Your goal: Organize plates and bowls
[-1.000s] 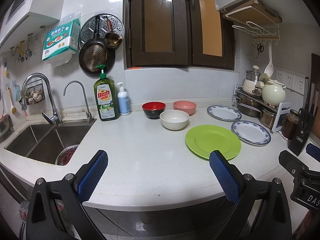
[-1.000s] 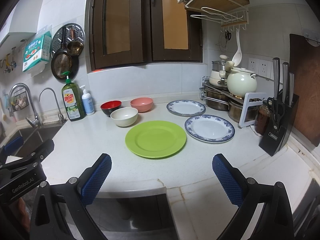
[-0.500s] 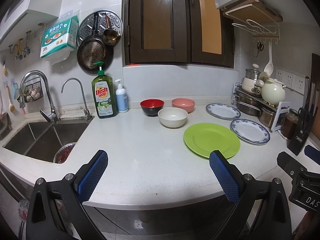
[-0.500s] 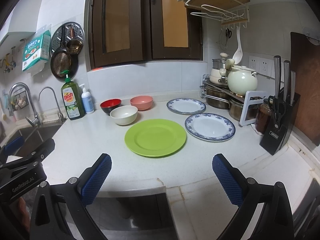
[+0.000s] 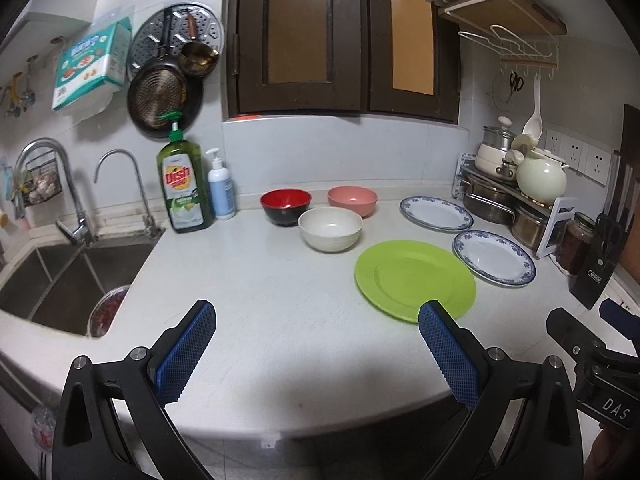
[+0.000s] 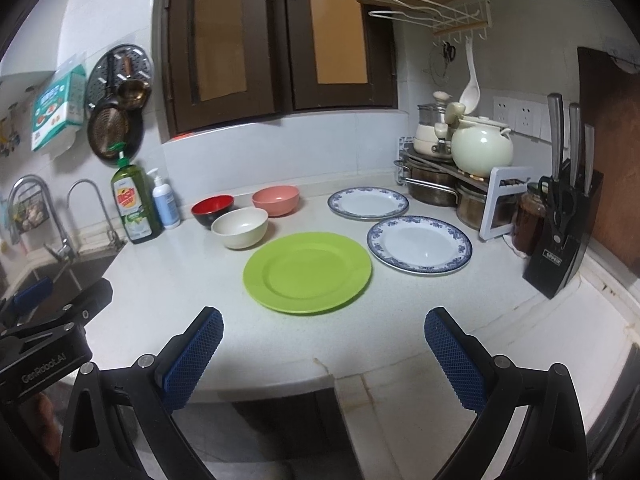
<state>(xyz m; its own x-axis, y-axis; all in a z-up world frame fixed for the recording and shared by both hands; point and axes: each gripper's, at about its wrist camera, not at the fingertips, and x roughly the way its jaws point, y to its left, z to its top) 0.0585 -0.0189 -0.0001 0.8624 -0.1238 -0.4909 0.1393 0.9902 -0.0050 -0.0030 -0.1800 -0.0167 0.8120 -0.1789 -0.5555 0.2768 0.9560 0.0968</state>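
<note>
On the white counter lie a green plate (image 5: 415,279) (image 6: 307,271) and two blue-rimmed white plates, a near one (image 5: 494,257) (image 6: 419,243) and a far one (image 5: 436,213) (image 6: 368,203). Behind stand a red-and-black bowl (image 5: 285,206) (image 6: 212,209), a pink bowl (image 5: 352,200) (image 6: 275,199) and a cream bowl (image 5: 330,228) (image 6: 239,227). My left gripper (image 5: 318,346) is open and empty above the counter's front edge, short of the dishes. My right gripper (image 6: 324,352) is open and empty in front of the green plate.
A sink (image 5: 52,280) with two taps lies at the left. A dish soap bottle (image 5: 184,188) and a pump bottle (image 5: 220,194) stand by the wall. A pot rack (image 6: 440,184), a jar (image 6: 529,220) and a knife block (image 6: 562,236) crowd the right corner.
Both grippers have moved slightly forward toward the counter, so the dishes look a little nearer. Nothing on the counter has moved.
</note>
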